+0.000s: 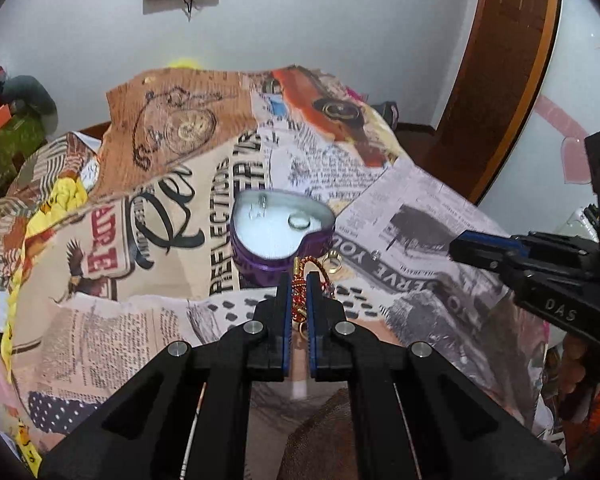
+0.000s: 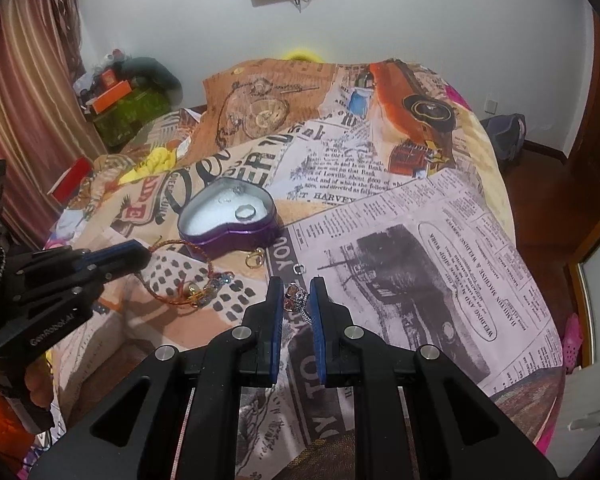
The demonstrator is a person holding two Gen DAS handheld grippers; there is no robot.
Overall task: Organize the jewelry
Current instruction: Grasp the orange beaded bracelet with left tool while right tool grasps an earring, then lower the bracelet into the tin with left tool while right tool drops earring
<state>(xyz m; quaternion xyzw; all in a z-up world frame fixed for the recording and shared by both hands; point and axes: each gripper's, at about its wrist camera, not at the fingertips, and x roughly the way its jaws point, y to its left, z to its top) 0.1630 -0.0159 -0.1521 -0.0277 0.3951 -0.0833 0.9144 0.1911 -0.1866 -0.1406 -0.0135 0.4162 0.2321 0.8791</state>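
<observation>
Right gripper (image 2: 297,298): jaws narrowly parted, a jewelled ring (image 2: 299,301) between the blue pads, contact unclear. Left gripper (image 2: 138,255): fingers together at the red-and-gold cord bracelet (image 2: 188,280), which lies looped on the newspaper-print bedspread (image 2: 420,220). Purple heart-shaped tin (image 2: 228,218): open, white lining, 1 ring (image 2: 245,212) inside. A gold clasp (image 2: 255,258) and a small silver ring (image 2: 298,269) lie just beside the tin.

your purple heart tin (image 2: 236,236) sits open, silver ring (image 2: 245,211) inside on white lining; red-gold cord bracelet (image 2: 188,276) and gold ring (image 2: 255,259) beside it.
</observation>
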